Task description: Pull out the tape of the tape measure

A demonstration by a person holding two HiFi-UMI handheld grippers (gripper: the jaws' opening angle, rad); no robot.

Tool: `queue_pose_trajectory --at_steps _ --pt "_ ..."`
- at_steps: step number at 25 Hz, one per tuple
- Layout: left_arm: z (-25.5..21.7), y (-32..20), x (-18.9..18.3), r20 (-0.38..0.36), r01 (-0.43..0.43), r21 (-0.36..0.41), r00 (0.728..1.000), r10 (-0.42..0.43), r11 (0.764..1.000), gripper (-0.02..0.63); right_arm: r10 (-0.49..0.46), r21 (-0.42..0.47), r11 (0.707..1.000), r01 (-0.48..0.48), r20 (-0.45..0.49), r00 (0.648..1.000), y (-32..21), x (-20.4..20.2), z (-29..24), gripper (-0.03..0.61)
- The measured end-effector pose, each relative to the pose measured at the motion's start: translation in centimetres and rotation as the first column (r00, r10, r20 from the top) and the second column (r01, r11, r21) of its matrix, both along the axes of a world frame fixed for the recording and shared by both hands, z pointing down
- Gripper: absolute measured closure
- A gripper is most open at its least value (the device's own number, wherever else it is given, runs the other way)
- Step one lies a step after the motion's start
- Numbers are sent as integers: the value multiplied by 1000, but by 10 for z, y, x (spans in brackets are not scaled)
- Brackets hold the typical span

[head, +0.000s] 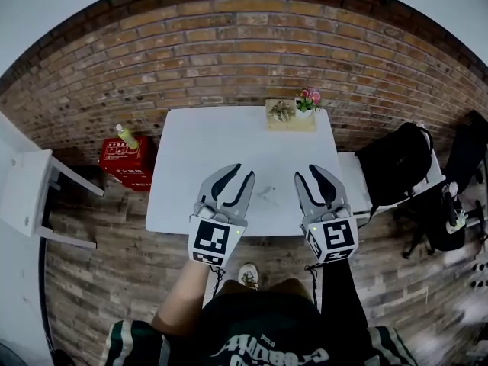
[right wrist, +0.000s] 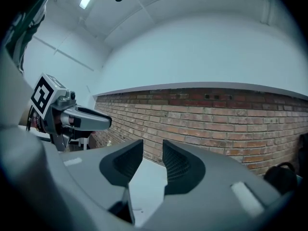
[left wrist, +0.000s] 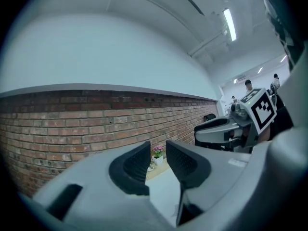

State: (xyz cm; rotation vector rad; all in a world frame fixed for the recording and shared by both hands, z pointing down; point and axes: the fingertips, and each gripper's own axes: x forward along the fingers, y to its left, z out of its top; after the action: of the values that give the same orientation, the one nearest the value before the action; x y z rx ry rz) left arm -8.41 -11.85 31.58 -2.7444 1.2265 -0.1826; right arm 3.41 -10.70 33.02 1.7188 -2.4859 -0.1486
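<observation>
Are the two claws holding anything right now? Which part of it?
Nothing is held. The left gripper and the right gripper both hang over the white table with their jaws apart and nothing between them.

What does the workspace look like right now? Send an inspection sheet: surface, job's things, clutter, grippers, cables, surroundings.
Surface: white table, mostly bare, with a faint smudge near its middle.
Job's things: tape measure: nothing seen in any view.
Clutter: wooden tray and flower pot at the table's far edge.
Grippers: left gripper and right gripper side by side over the near edge; jaws of both apart, nothing between them.
Cables: a thin cord hangs under the left gripper.
Surroundings: brick wall behind the table; red box with a bottle on it at the left; black backpack at the right.
</observation>
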Motion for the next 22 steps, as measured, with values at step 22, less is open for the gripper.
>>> queue_pose_trajectory --at_steps 22 --pt "45 -55 40 42 -13 -79 999 16 997 509 -91 -89 992 93 27 995 -85 19 29 400"
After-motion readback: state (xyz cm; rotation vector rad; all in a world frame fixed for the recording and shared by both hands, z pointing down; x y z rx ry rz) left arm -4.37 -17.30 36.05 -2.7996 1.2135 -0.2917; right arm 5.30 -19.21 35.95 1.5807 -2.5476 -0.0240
